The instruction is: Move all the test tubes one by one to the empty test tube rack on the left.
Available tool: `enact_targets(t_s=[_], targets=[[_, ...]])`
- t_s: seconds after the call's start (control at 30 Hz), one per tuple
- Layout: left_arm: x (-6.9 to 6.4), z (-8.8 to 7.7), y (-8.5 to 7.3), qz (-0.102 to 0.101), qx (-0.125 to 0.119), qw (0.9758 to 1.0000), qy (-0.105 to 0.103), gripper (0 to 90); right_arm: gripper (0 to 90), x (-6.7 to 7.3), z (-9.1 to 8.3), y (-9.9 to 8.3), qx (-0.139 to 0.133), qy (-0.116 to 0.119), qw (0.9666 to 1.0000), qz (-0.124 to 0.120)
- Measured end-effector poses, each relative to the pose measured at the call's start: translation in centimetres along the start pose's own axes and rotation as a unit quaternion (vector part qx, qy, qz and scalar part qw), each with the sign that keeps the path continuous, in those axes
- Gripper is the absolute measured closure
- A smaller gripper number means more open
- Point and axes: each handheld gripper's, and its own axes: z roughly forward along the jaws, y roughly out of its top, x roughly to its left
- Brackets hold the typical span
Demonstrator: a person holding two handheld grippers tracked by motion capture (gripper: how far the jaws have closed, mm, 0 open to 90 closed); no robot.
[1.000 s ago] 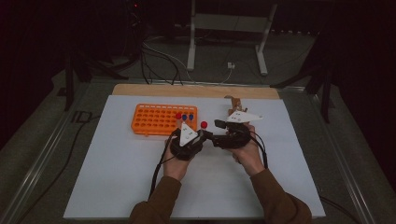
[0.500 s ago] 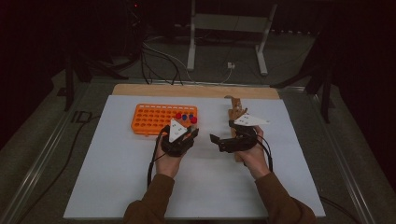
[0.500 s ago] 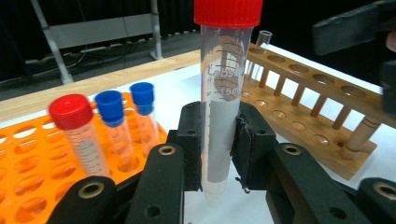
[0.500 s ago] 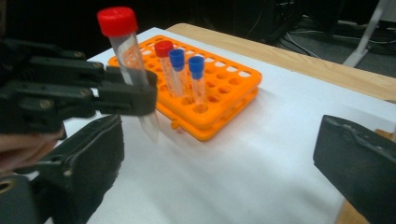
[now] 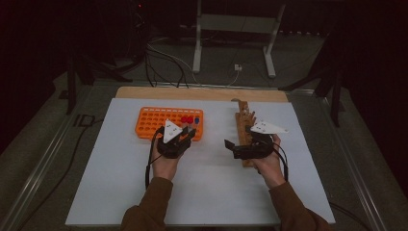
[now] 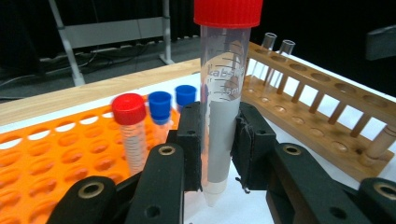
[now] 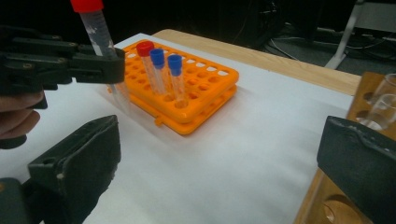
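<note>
In the left gripper view, glass tubes (image 6: 275, 44) stand in the wooden rack (image 6: 327, 116).

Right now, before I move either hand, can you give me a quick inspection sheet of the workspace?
Surface: white table top, wooden strip at far edge.
Job's things: red-capped tube upright in left tongs; orange rack holds one red-capped and two blue-capped tubes; wooden rack holds glass tubes.
Clutter: nothing seen.
Grippers: left tongs shut on the tube; right tongs have just been opening, nothing between them.
Cables: one trails from each gripper.
Surroundings: dark floor, metal stand, loose cables.
</note>
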Motion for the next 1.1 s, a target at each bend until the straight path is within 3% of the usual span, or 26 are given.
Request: enact_targets(t_s=[0.33,0.7,1.1], targets=[[1.9,-0.4,0.2,0.000,-0.003,0.9996,0.028,74.6,0.3,-0.7,-0.7,-0.2,-0.006,-0.009,0.9999,0.003],[3.8,0.4,0.4,-0.007,-0.002,0.9983,0.057,74.5,0.3,-0.7,-0.7,-0.2,-0.009,-0.008,0.9999,0.006],[5.2,2.1,-0.6,-0.036,0.007,0.9954,0.088,74.5,0.3,-0.7,-0.8,-0.2,-0.013,-0.005,0.9998,0.011]])
